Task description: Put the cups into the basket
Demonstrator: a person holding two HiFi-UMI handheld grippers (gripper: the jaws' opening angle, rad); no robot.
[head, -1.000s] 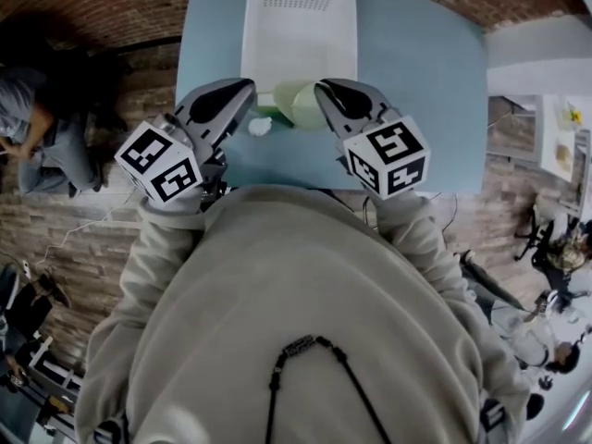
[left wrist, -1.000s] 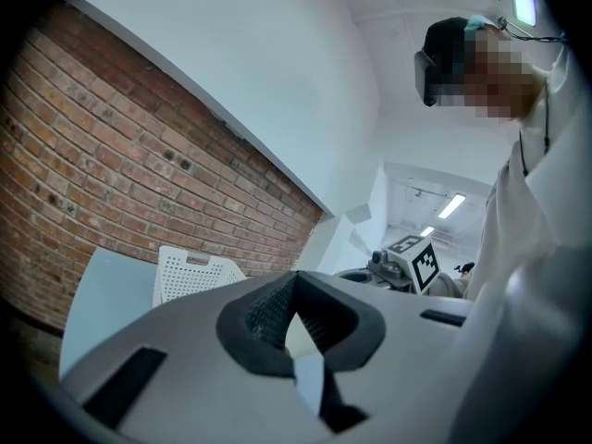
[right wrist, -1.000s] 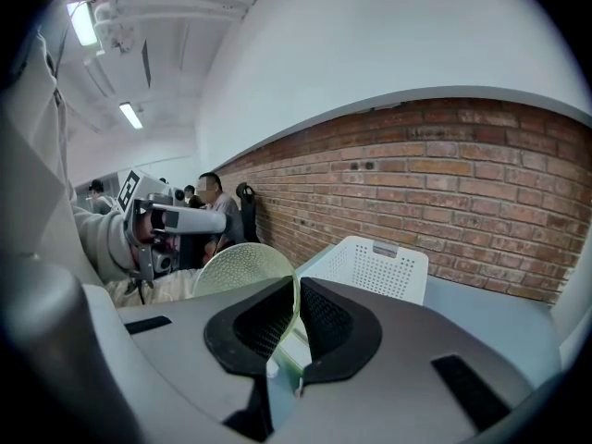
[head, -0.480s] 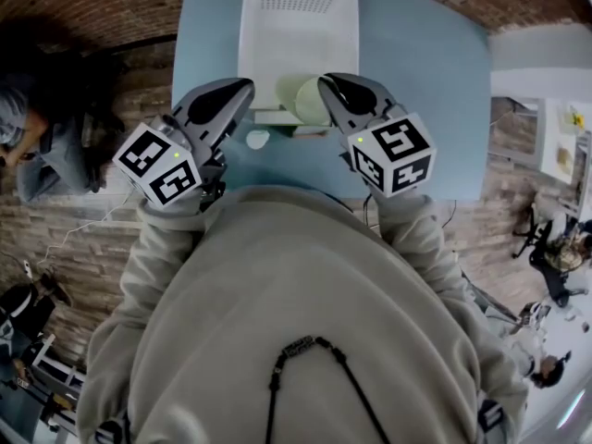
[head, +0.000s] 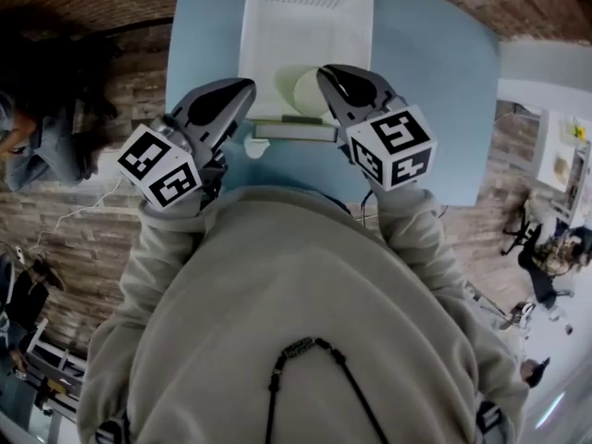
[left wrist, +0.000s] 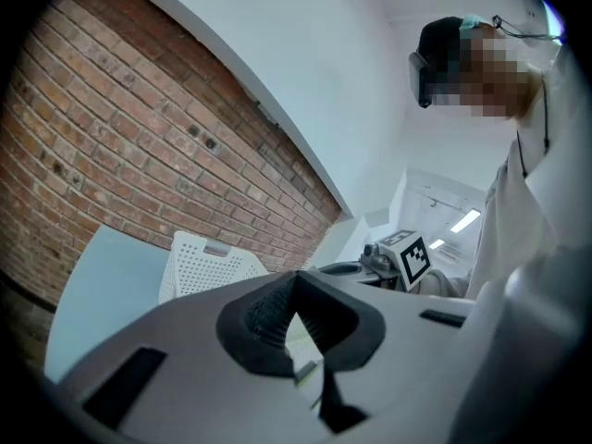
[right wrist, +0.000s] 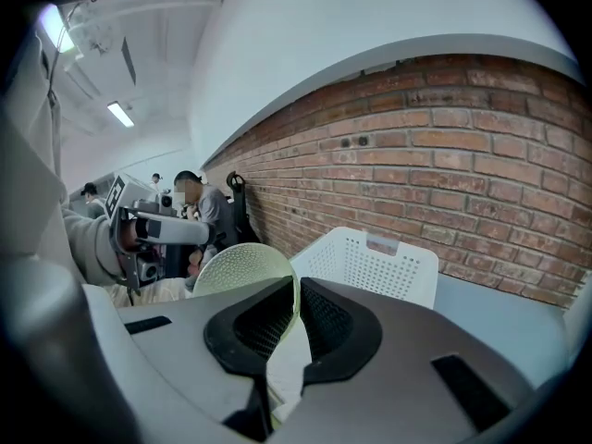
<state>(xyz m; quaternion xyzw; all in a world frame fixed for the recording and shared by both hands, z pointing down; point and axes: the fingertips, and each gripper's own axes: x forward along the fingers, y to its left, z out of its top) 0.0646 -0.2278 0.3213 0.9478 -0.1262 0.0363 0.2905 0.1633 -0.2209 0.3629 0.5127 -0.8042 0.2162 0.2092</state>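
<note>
The right gripper (right wrist: 295,283) pinches the rim of a pale green cup (right wrist: 242,268); only its own view shows the cup's dimpled wall. The head view puts the cup at the near end of the white basket (head: 305,26) on the blue table (head: 425,81). The left gripper (left wrist: 296,276) is pressed together, empty.

We hold left hand-held gripper (head: 243,85) closed, empty; right hand-held gripper (head: 325,70) clamps cup (head: 301,91) rim; both point forward.
</note>
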